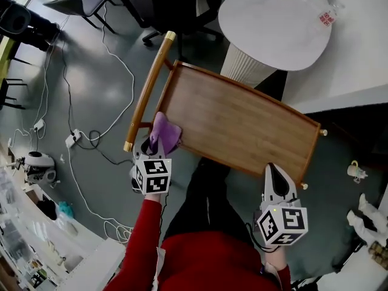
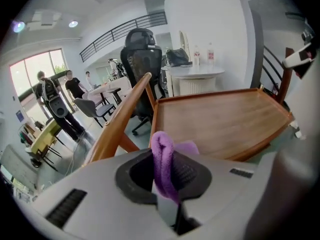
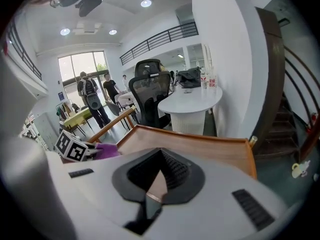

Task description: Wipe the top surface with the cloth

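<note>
The wooden cart top (image 1: 242, 123) has a raised rim and a round wooden handle bar (image 1: 148, 90) on its left end. A purple cloth (image 1: 164, 131) lies bunched at the top's near left corner, and my left gripper (image 1: 154, 145) is shut on it. In the left gripper view the cloth (image 2: 164, 159) stands folded between the jaws of the left gripper (image 2: 167, 170), with the wooden top (image 2: 220, 116) beyond. My right gripper (image 1: 276, 176) is shut and holds nothing, just off the front rim near the right end. In the right gripper view, the right gripper (image 3: 160, 173) faces the top (image 3: 200, 146), with the cloth (image 3: 106, 150) at its left.
A white round table (image 1: 279, 23) with bottles stands beyond the cart, and a black office chair (image 1: 182, 5) is beside it. Cables and a power strip (image 1: 73, 139) lie on the grey floor to the left. People stand far off by the windows (image 2: 70, 89).
</note>
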